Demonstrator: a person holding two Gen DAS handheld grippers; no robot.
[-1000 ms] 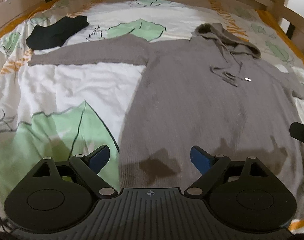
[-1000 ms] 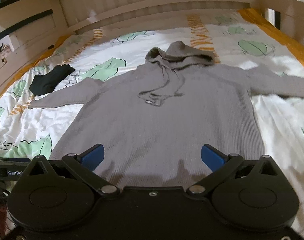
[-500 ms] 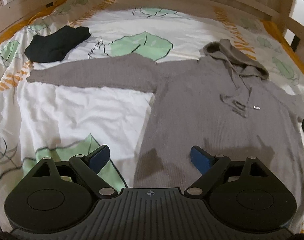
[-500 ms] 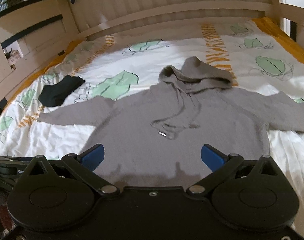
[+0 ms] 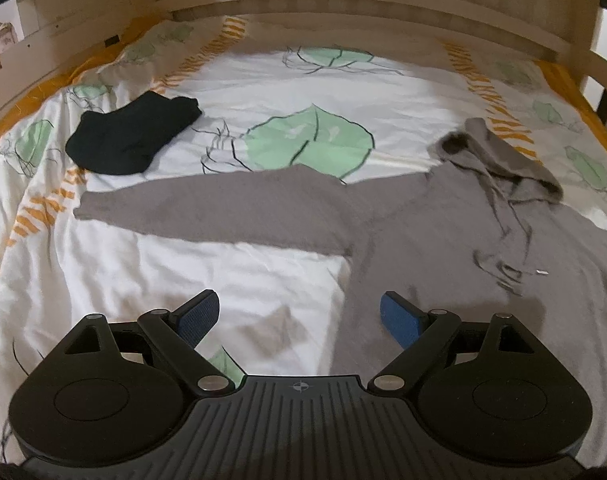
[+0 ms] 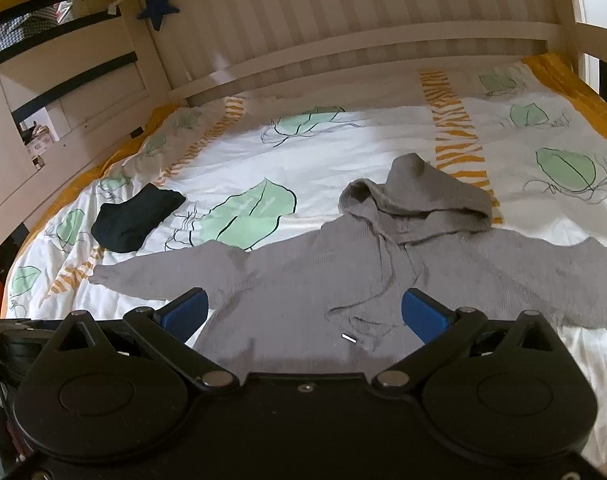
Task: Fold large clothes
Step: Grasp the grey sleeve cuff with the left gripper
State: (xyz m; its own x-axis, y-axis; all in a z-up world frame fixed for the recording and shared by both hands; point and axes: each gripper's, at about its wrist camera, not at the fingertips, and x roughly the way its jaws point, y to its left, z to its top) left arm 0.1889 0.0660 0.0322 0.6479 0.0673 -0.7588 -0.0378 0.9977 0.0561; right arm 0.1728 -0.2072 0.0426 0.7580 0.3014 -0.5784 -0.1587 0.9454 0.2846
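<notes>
Leaf-print bedding carries a flat grey hoodie with sleeves spread, both the left tool and right tool gaping empty above it.

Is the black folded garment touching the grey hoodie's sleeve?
Apart. The left wrist view shows a strip of printed bedsheet between the black garment and the hoodie sleeve cuff; the right wrist view shows the same gap.
</notes>
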